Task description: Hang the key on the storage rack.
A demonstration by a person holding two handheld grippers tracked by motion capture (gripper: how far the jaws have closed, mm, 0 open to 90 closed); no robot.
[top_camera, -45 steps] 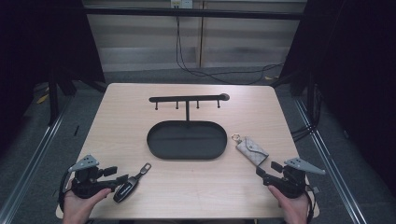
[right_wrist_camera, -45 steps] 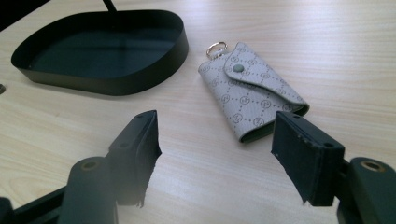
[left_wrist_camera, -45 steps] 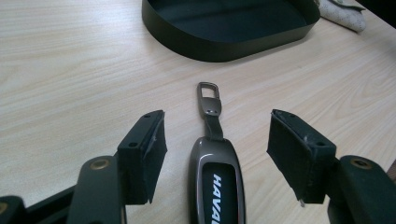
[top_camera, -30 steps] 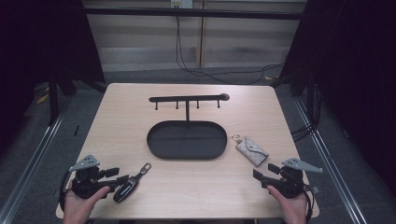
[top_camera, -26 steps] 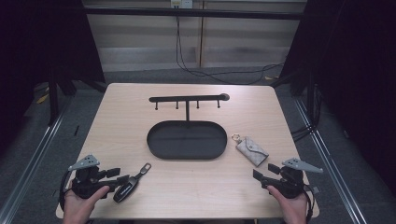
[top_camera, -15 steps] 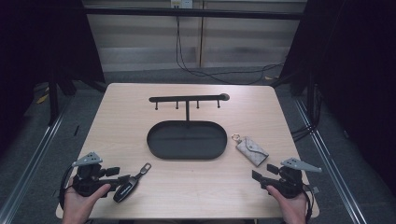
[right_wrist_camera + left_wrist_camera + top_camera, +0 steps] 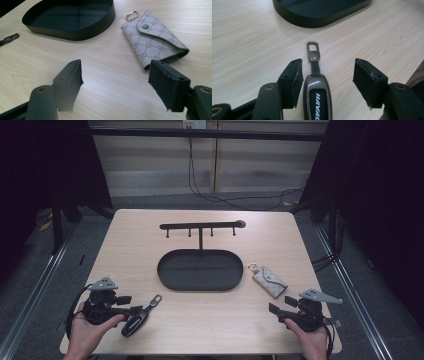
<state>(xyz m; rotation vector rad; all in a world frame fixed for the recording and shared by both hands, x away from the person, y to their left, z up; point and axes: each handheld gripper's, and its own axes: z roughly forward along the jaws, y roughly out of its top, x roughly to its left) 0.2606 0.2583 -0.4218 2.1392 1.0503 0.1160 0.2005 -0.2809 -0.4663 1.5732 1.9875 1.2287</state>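
A dark car key fob with a metal loop lies flat on the table, between the open jaws of my left gripper; the left pad is close to it. In the high view that key fob is at the front left beside the left gripper. A beige patterned key pouch with a gold ring lies ahead and right of my open right gripper, which holds nothing. In the high view the key pouch rests just beyond the right gripper.
A black oval tray sits mid-table, with a T-shaped hook rack rising at its back edge. Bare wood lies between the two grippers. A metal rail runs along the left side of the table.
The right gripper has drawn back slightly toward the table's front edge, away from the pouch. The left gripper and key fob stay put.
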